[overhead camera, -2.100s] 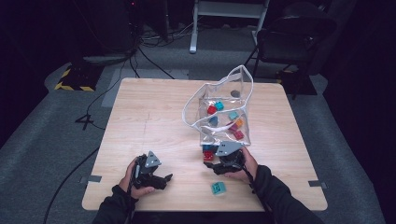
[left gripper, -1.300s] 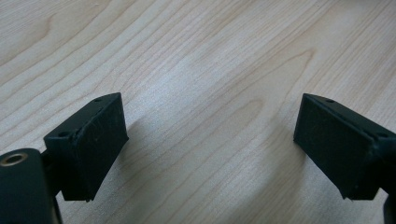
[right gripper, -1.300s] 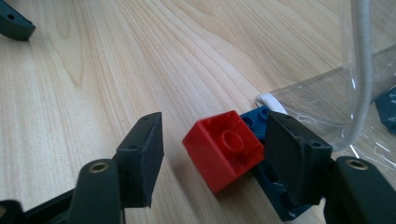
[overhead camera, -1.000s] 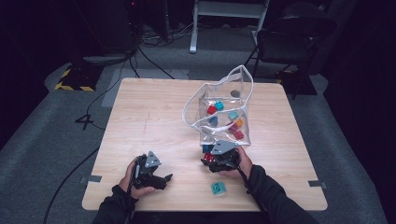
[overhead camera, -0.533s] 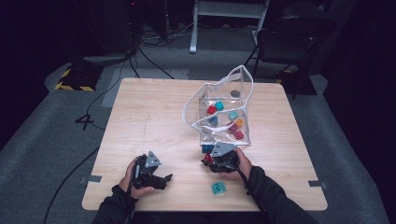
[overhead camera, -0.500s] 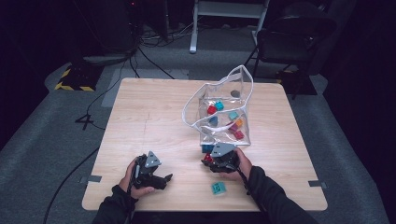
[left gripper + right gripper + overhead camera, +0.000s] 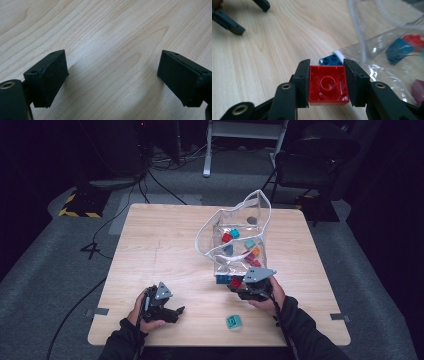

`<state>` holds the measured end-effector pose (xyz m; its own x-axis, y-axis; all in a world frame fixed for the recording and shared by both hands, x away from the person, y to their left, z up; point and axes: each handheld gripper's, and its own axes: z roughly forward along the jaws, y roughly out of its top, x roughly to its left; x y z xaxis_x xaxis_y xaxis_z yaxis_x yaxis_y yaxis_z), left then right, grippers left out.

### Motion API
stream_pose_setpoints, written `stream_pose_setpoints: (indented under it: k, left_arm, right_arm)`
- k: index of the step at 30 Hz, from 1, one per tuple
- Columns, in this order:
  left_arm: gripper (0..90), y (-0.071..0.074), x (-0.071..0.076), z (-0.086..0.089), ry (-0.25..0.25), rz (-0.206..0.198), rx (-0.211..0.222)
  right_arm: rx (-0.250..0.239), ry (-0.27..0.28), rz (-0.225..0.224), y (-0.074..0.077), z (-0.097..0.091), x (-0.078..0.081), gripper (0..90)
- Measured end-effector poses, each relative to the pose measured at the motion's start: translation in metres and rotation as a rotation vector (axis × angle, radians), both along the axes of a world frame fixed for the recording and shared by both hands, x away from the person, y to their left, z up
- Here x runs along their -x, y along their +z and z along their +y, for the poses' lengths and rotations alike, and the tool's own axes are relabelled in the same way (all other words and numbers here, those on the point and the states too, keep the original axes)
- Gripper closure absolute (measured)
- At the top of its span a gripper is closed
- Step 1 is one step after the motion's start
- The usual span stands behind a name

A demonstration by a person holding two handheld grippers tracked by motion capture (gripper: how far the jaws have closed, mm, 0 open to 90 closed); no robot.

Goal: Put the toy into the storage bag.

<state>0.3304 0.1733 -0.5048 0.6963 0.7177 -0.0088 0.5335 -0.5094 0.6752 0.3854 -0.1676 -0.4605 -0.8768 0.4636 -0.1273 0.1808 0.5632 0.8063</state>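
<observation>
Nearest, teal brick [image 7: 233,321] loose on the table [image 7: 150,245], waiting; left gripper [image 7: 112,80] parked low, jaws apart on nothing; right gripper [image 7: 326,85] just closed, clamped on 1 red brick [image 7: 327,86], hollow side up, likely bound for the clear bag [image 7: 235,232] beyond.

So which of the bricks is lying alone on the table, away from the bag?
The teal brick. It lies near the table's front edge, apart from the rest. The others are in the clear bag or right at its mouth, and the red brick is held by the right gripper.
</observation>
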Motion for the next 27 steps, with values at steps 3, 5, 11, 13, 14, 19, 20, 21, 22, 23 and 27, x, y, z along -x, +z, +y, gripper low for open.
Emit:
stream_pose_setpoints:
  k: [3, 5, 11, 13, 14, 19, 20, 21, 22, 23, 27]
  left_arm:
    - [9.8, 0.000, 0.000, 0.000, 0.000, 0.000, 0.000]
    - [9.8, 0.000, 0.000, 0.000, 0.000, 0.000, 0.000]
    - [9.8, 0.000, 0.000, 0.000, 0.000, 0.000, 0.000]
    - [9.8, 0.000, 0.000, 0.000, 0.000, 0.000, 0.000]
    - [9.8, 0.000, 0.000, 0.000, 0.000, 0.000, 0.000]
    - [9.8, 0.000, 0.000, 0.000, 0.000, 0.000, 0.000]
    - [9.8, 0.000, 0.000, 0.000, 0.000, 0.000, 0.000]
    - [9.8, 0.000, 0.000, 0.000, 0.000, 0.000, 0.000]
    - [9.8, 0.000, 0.000, 0.000, 0.000, 0.000, 0.000]
    - [9.8, 0.000, 0.000, 0.000, 0.000, 0.000, 0.000]
    - [9.8, 0.000, 0.000, 0.000, 0.000, 0.000, 0.000]
  right_arm:
    - [-0.032, -0.011, -0.018, 0.011, -0.010, 0.001, 59.4]
    - [-0.050, -0.016, -0.022, 0.017, -0.016, 0.002, 59.4]
    - [-0.079, -0.046, -0.048, 0.030, -0.030, 0.003, 59.4]
    - [-0.089, -0.055, -0.052, 0.034, -0.033, 0.004, 59.4]
    - [-0.092, -0.058, -0.055, 0.035, -0.034, 0.003, 59.4]
    - [-0.116, -0.064, -0.068, 0.045, -0.039, 0.003, 59.5]
    - [-0.123, -0.068, -0.070, 0.047, -0.040, 0.003, 59.5]
    - [-0.126, -0.071, -0.074, 0.050, -0.041, 0.003, 59.5]
    - [-0.127, -0.075, -0.081, 0.053, -0.042, 0.004, 59.4]
    - [-0.130, -0.075, -0.090, 0.056, -0.043, 0.004, 59.5]
    - [-0.124, -0.082, -0.117, 0.068, -0.047, 0.005, 59.5]
